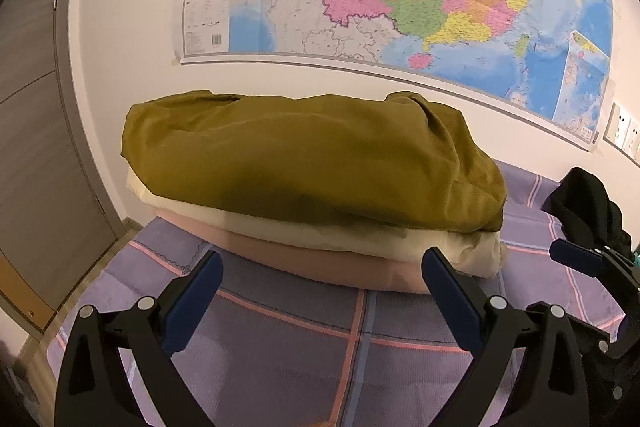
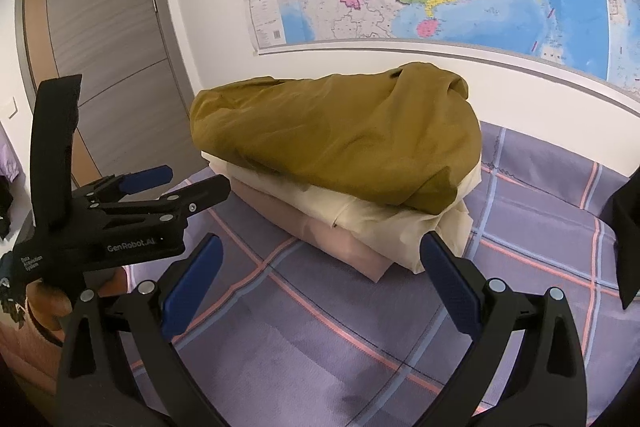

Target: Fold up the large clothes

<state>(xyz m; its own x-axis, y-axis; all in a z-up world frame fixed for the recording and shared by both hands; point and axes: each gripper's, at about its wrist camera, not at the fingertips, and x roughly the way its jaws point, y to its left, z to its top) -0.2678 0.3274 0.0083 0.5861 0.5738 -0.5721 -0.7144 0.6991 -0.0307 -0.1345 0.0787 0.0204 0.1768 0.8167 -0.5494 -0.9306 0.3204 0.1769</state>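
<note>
Both sets of jaws spread, holding nothing: left gripper (image 1: 322, 279), right gripper (image 2: 320, 263). Olive-green folded garment (image 1: 304, 163) tops the cream and pink stack on the purple plaid bed (image 1: 280, 355). We'd next grab the black garment (image 1: 588, 203) by two corners, evenly.

Both tools hover empty above the bed (image 1: 280, 355), short of the stack of folded clothes (image 1: 312, 187). The left tool (image 1: 322, 291) has its blue-padded fingers spread wide. The right tool (image 2: 320, 275) is spread just as wide, beside the left one, which shows side-on.
</note>
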